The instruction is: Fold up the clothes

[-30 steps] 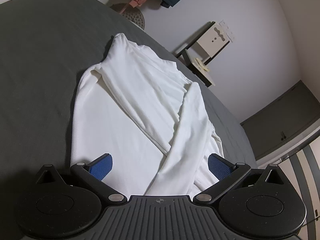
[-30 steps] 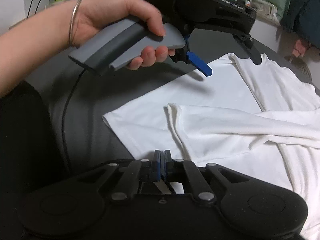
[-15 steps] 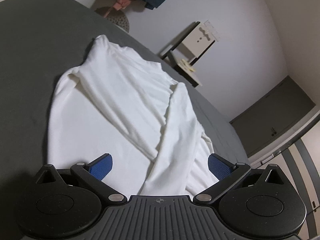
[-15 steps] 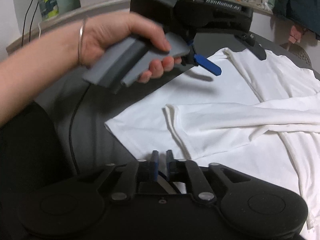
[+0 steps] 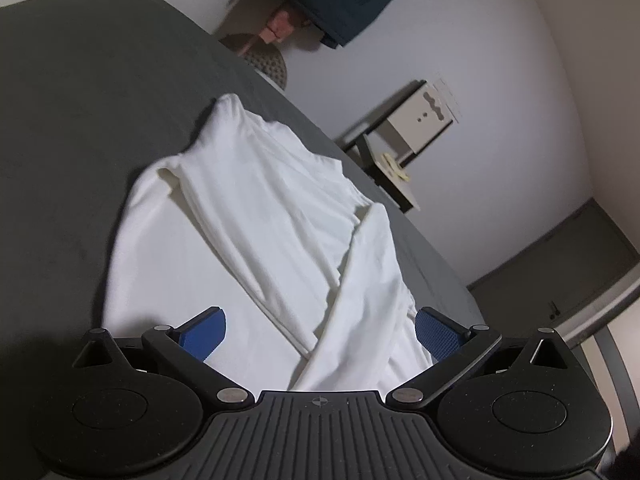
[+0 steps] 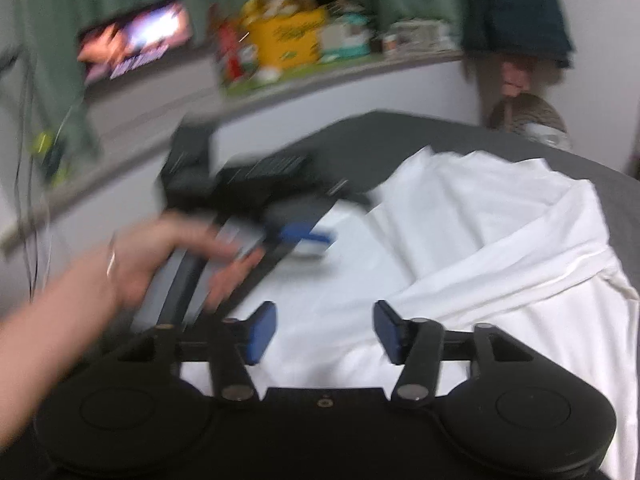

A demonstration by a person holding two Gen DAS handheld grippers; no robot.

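Dim indoor light leaves the left wrist view sharp, soft shadows pooling in the folds of the white shirt [image 5: 256, 216]; the right wrist view is smeared by motion blur, worst on the shelf [image 6: 280, 80] and hand [image 6: 160, 256], with fisheye curving and dark corners

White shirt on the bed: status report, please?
Left gripper open, empty. Right gripper opening, nothing between. White shirt flat, sleeves crossed. Nothing blocking.
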